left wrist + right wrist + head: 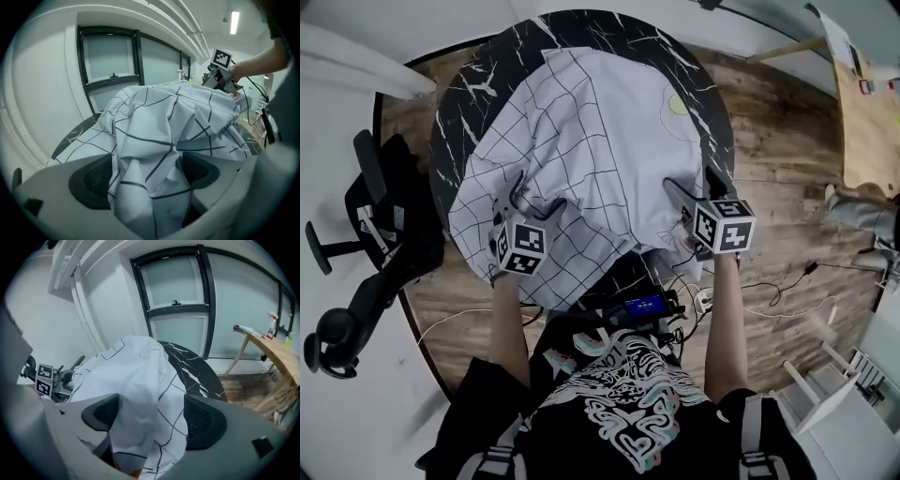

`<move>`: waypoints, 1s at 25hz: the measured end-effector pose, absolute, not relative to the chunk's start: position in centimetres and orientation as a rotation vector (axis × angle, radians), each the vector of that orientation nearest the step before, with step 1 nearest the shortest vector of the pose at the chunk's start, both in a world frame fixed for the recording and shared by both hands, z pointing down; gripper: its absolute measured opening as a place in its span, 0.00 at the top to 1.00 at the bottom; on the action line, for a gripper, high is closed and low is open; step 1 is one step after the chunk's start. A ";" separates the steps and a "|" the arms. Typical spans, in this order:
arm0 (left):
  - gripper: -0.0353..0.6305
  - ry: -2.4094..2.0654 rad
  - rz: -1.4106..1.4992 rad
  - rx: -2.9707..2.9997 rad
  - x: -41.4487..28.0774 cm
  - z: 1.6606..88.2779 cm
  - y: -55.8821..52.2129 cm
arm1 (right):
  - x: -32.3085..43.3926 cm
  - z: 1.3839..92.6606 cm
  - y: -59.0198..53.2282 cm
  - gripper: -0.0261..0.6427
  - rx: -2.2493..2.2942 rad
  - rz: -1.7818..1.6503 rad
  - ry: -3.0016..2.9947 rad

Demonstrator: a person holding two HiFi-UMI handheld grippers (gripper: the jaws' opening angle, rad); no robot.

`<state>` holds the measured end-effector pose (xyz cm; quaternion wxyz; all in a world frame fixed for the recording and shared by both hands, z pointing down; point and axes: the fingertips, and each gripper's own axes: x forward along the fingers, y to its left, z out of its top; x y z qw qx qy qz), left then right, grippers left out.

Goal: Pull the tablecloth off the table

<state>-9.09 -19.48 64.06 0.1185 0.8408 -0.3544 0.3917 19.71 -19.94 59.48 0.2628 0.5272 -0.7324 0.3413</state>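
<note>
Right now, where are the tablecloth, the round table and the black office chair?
tablecloth (591,141), head view, on the flatter checked middle of the fabric.
table (609,33), head view, on the bare black marble top at its far edge.
office chair (398,230), head view, on its dark body left of the table.

Crumpled tablecloth on the counter
White with a thin black grid, bunched toward the near edge and hanging over it; the round black marble top's far side is bare.

Bright, even indoor light (a ceiling strip light glares), edges fisheye-bent, tablecloth nearest the lens seemingly soft.
</note>
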 end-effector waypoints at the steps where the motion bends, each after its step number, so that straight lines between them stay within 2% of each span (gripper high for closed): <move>1: 0.25 -1.031 1.142 2.451 -9.1 64.2 -19.4 | 19.7 59.9 -20.0 0.34 1.415 0.939 -1.979; 11: 0.25 -0.998 1.058 2.424 -9.0 65.6 -19.5 | 20.0 64.5 -21.2 0.15 1.361 1.124 -1.947; 18: 0.24 -0.954 1.016 2.406 -8.7 66.5 -19.6 | 19.5 66.6 -21.4 0.16 1.311 1.177 -1.893; 25: 0.25 -0.896 1.006 2.399 -8.3 66.8 -19.6 | 18.7 66.3 -21.3 0.27 1.269 1.145 -1.939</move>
